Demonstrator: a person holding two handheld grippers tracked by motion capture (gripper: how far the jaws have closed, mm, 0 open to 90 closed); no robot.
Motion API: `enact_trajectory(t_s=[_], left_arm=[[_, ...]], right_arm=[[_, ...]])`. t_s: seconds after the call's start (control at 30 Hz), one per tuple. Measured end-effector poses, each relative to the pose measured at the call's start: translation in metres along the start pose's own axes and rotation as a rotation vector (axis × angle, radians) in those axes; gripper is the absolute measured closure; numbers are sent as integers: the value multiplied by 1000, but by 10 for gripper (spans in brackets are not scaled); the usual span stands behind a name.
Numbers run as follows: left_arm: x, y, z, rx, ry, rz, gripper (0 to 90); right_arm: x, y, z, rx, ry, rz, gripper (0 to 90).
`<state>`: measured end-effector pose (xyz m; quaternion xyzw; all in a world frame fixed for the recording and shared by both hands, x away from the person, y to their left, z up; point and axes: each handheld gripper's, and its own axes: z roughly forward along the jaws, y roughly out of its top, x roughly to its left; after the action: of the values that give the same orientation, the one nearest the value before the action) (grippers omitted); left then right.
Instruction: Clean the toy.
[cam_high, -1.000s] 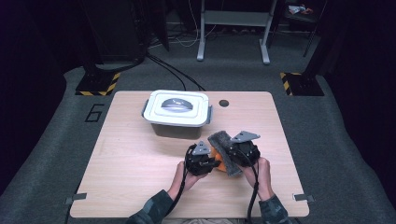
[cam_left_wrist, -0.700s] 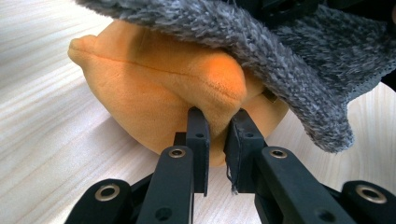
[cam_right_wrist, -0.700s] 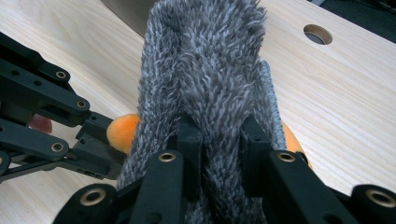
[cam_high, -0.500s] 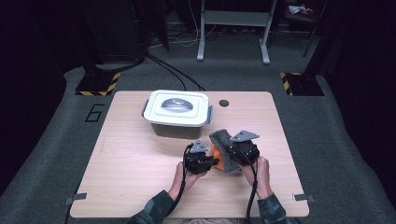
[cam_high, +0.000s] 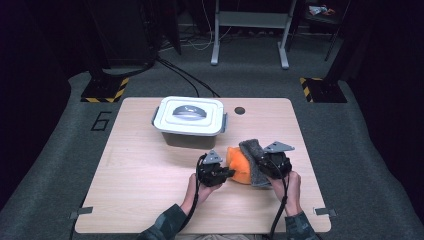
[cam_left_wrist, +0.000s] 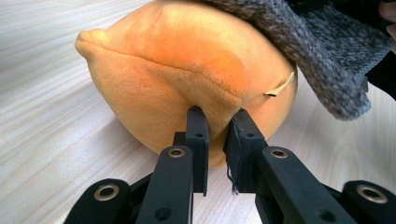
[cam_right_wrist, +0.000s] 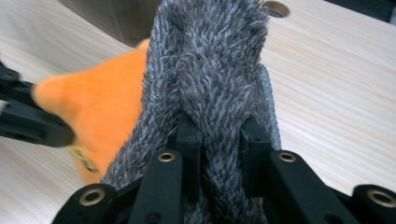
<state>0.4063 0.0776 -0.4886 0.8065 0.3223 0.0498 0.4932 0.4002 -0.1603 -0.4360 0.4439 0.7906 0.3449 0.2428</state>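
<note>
Before the lidded box (cam_high: 189, 121), left tongs (cam_left_wrist: 218, 126) pinch the orange plush (cam_left_wrist: 187, 70); right tongs (cam_right_wrist: 218, 130) clamp the grey cloth (cam_right_wrist: 210, 60); wrapping likely underway, next drawing cloth further over.

Looks like a lab or test room: lone wooden table (cam_high: 150, 200) on grey carpet (cam_high: 350, 150), hazard-striped stand feet (cam_high: 105, 92), trailing floor cables (cam_high: 185, 75), dark surroundings

An orange plush toy (cam_high: 239, 167) lay on the near right of the table. A grey fuzzy cloth (cam_high: 254, 160) draped over its right side.
</note>
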Motion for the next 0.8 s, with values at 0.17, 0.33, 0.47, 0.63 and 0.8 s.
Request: enact_trajectory(t_s=[0.17,0.33,0.47,0.63,0.8], left_arm=[[0,-1,0,1,-3,-1,797],[0,-1,0,-4,-9,-4,797],[1,-1,-1,-4,-15,-4,797],[2,-2,-2,-13,-18,-10,796],[3,-3,-3,-18,-24,-19,796]], right_arm=[[-13,-10,-1,20,-17,38,742],[-27,-20,3,44,-34,87,743],[-38,-31,11,87,-55,120,743],[-46,-44,27,154,-75,147,743],[-50,-47,21,131,-82,170,745]])
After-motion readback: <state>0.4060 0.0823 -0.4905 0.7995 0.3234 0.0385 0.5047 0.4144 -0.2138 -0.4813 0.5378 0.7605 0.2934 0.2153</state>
